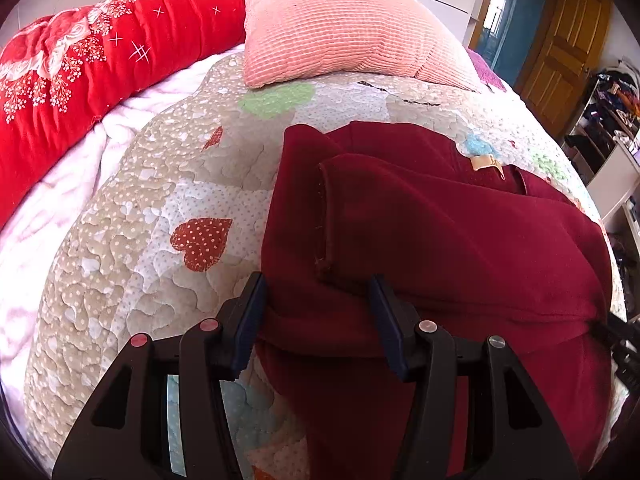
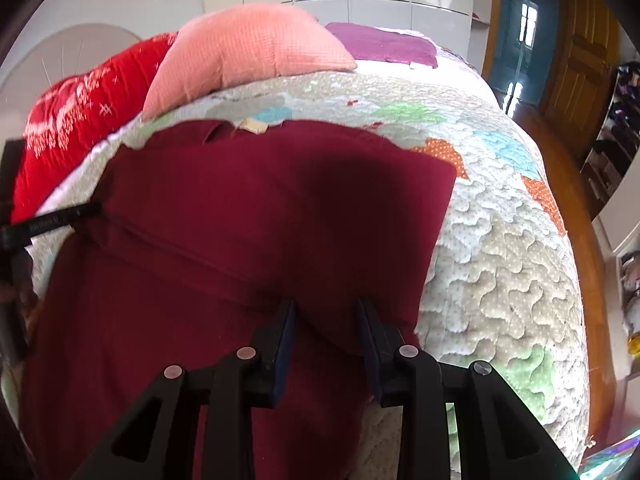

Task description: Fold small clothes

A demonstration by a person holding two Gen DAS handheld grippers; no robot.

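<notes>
Both grippers sit low over the near edge of the bed, each with a fold of the garment [image 1: 460,240] between its jaws. On the left gripper [image 1: 318,292] the jaws stand fairly wide, and on the right gripper [image 2: 326,312] somewhat closer, with cloth bunched in each gap; whether either truly pinches the fabric I cannot tell. That dark red garment lies on the quilt [image 1: 140,240] toward the bed's near edge, part-folded, a hemmed flap turned over its left side and a tag [image 1: 486,162] at its far edge. I judge the main risk to be a loose hold: if only the top layer is caught, lifting would drag the flap open and undo the fold, or the fleece could slip out and crumple. Uneven pulls would skew the edge. A pink pillow [image 2: 248,52] and a red blanket [image 1: 100,60] lie at the bed's far side, well apart; nothing stands in the way.
</notes>
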